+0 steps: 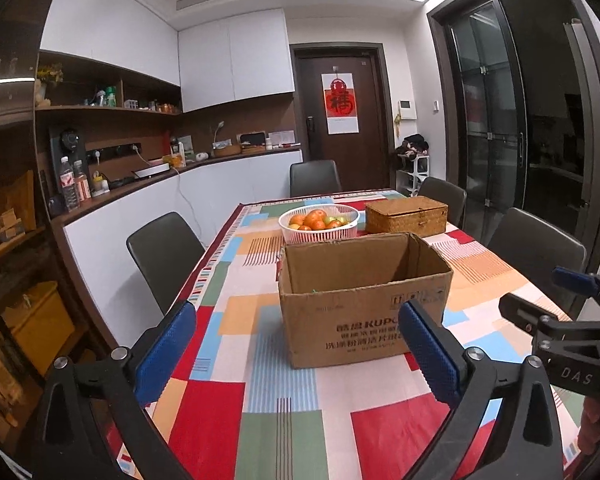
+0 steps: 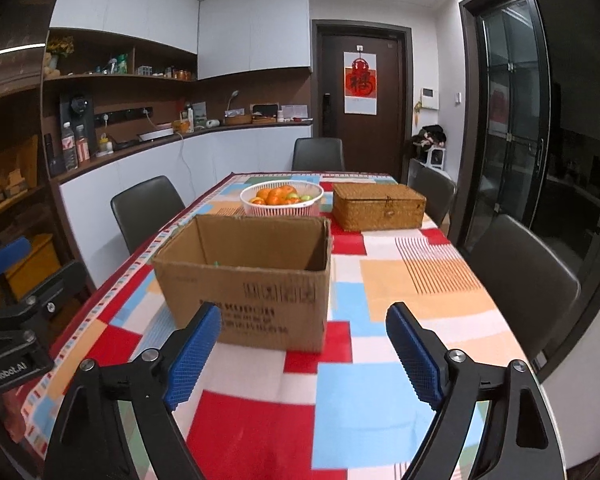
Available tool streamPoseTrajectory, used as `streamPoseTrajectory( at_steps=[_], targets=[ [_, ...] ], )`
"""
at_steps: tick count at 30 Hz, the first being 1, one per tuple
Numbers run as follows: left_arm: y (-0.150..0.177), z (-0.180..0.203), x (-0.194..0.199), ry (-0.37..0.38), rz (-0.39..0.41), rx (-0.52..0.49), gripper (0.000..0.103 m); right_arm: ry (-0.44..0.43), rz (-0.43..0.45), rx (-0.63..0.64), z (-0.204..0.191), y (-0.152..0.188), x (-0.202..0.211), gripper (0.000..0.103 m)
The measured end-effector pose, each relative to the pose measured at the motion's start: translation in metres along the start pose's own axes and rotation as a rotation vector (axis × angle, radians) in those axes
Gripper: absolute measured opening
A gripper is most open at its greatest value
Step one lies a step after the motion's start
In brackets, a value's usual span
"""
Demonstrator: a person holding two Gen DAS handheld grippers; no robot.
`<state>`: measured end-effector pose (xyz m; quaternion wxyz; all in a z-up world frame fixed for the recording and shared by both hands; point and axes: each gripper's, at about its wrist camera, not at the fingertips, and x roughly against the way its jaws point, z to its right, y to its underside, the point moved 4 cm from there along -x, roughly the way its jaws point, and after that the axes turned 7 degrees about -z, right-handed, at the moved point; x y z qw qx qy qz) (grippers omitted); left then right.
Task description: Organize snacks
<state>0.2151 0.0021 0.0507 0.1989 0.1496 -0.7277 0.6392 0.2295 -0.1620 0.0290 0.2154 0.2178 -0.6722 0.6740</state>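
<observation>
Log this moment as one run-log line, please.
left gripper: open, empty | right gripper: open, empty | cardboard box: open-topped, on table | fruit basket, wicker box: behind it

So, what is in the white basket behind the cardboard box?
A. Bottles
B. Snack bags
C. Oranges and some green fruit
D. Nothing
C: the white basket behind the cardboard box holds orange fruit with some green ones, seen in both views.

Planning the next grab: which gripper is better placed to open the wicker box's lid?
Right, probably. The wicker box lies on the cardboard box's right, clear ahead of the open right gripper; from the left gripper the carton blocks it.
</observation>
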Motion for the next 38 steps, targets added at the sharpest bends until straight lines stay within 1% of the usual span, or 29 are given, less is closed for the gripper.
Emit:
streamPoseTrajectory(
  at_steps=[6,11,18,27,38],
  targets=[
    [0.01,0.001,0.009,-0.002,-0.01,0.007,0.103,0.002,-0.009,-0.001,0.001,0.012,0.008,0.085],
    [0.019,0.001,0.009,0.016,-0.043,0.025,0.103,0.007,0.005,-0.001,0.001,0.017,0.017,0.085],
    [0.028,0.0,0.011,0.025,-0.051,0.038,0.103,0.009,0.019,0.009,-0.001,0.021,0.024,0.085],
    [0.031,0.001,0.012,0.015,-0.067,0.044,0.103,0.006,0.021,0.016,-0.003,0.024,0.026,0.085],
    [0.029,0.0,0.013,0.005,-0.065,0.049,0.103,-0.001,0.019,0.017,-0.002,0.025,0.027,0.085]
  ],
)
